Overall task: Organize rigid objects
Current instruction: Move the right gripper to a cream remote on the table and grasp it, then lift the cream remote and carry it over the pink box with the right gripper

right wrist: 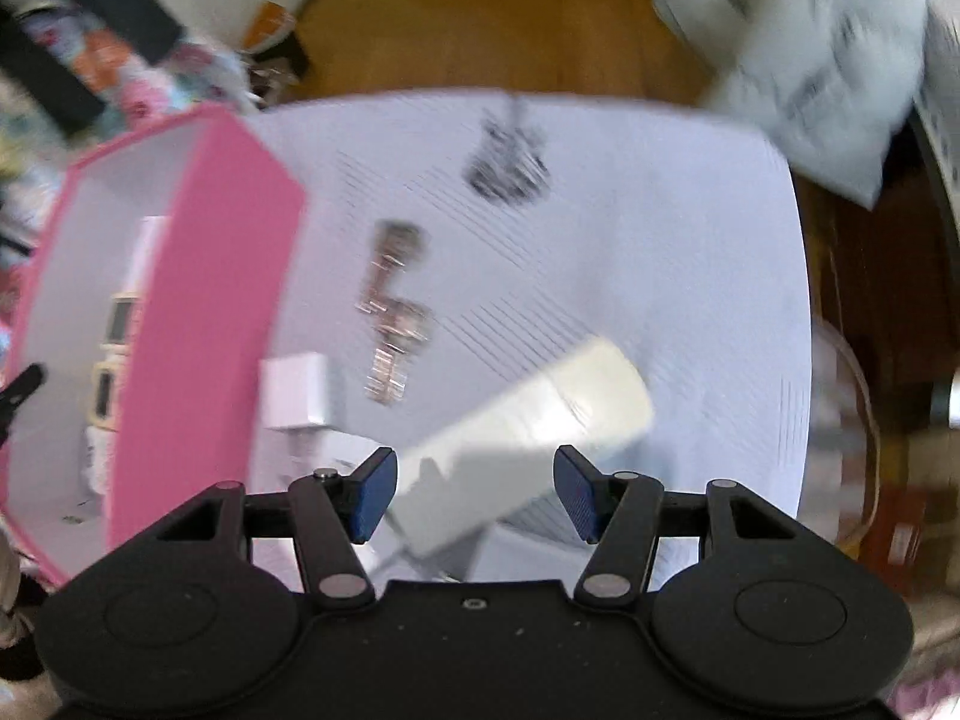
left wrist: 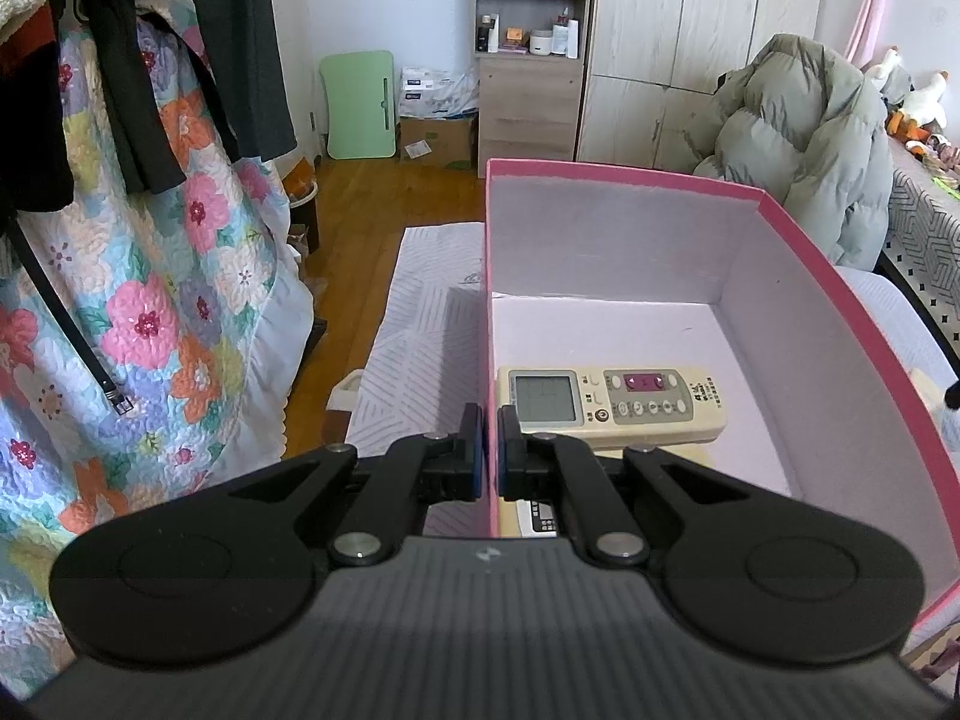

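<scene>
Meanwhile, the left gripper [left wrist: 489, 450] stood clamped on the near wall of the pink cardboard box with a pale lining [left wrist: 780, 324], steadying it; a cream remote control [left wrist: 609, 403] already lay inside. The right gripper [right wrist: 474, 492], jaws apart and empty, hovered over a blurred white cylindrical bottle [right wrist: 528, 420] lying on the white striped tabletop [right wrist: 690, 240], near a metal fitting [right wrist: 393, 312]. Judging by this, the next pickup was in hand: lowering, straddling the bottle, then closing.
</scene>
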